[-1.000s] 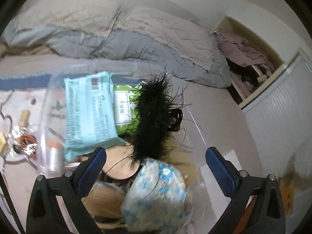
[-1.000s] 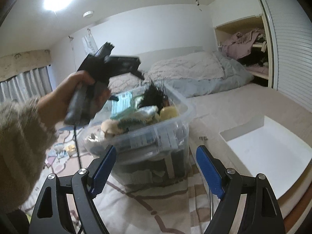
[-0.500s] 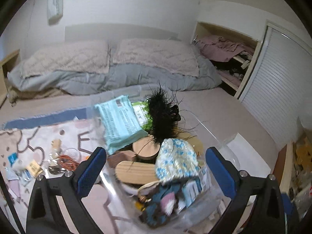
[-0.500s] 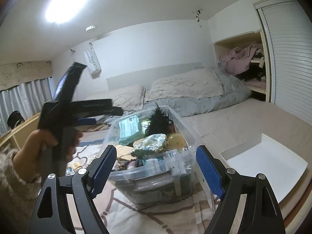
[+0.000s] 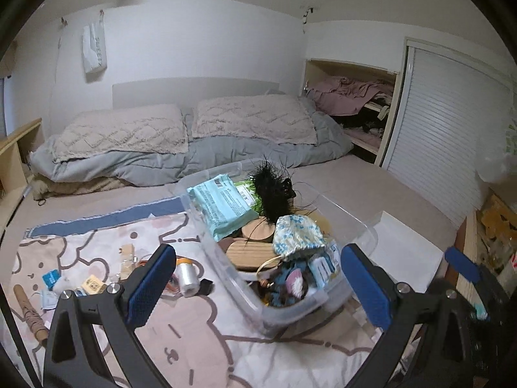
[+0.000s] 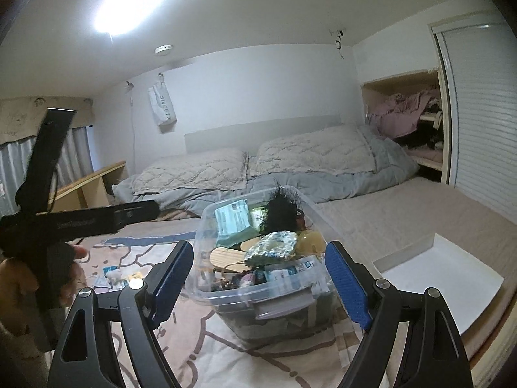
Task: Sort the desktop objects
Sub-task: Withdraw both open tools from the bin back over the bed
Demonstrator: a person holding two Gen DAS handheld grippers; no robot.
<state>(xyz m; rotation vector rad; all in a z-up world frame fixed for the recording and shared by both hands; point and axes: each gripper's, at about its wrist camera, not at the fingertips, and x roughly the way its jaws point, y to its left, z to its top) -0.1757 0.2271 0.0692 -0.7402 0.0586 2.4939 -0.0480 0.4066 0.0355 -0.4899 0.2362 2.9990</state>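
Clear plastic bin [image 5: 362, 226] on the blanket [image 5: 200, 333] is heaped full. Small bits [image 5: 189, 278] lie loose beside it, unsorted. Left gripper [image 5: 255, 287] and right gripper [image 6: 260, 278]: both wide, empty.

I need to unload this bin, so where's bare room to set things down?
Free: the white tray right of the clear bin, and the blanket in front of it. Crowded: the small clutter left of the bin.

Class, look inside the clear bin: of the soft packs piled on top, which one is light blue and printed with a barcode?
The large wipes pack at the bin's far left corner. It is pale blue with a barcode; the green pack beside it lies half hidden under black feathers.
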